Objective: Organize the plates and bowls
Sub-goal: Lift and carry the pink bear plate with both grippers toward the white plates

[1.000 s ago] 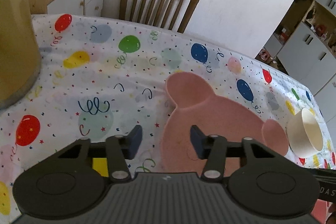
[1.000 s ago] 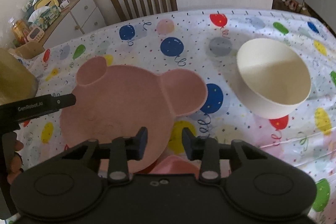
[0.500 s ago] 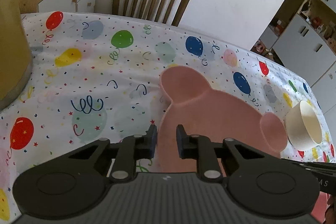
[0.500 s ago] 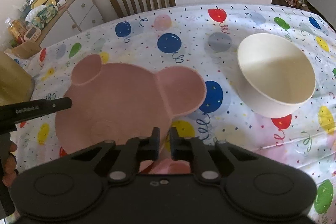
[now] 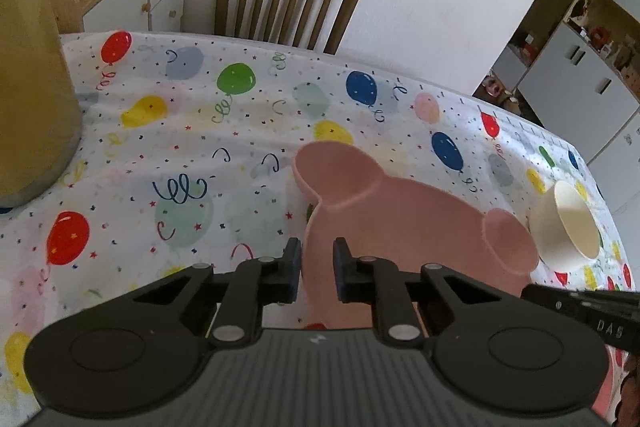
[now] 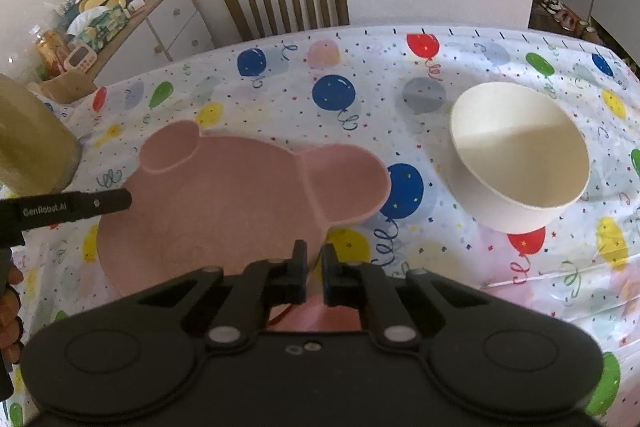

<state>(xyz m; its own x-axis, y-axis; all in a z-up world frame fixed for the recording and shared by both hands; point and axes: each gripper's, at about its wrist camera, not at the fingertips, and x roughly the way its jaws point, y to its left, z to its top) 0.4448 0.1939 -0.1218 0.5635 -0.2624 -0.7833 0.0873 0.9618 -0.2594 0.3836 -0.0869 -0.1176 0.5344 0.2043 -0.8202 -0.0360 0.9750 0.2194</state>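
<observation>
Left tool (image 5: 316, 269) clamped on pink plate (image 5: 404, 227) rim; right tool (image 6: 314, 275) pinching its near edge. Plate tilted above surface (image 5: 200, 147) (bowl (image 6: 520, 163) just beside).

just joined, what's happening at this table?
A person holds a handheld gripper in each hand, and both are clamped on the near rim of the pink bear-shaped divided plate: the left gripper on its left side, the right gripper on its right edge. The plate sits on the balloon-print tablecloth, possibly just lifting. The cream round bowl stands untouched to its right.
</observation>
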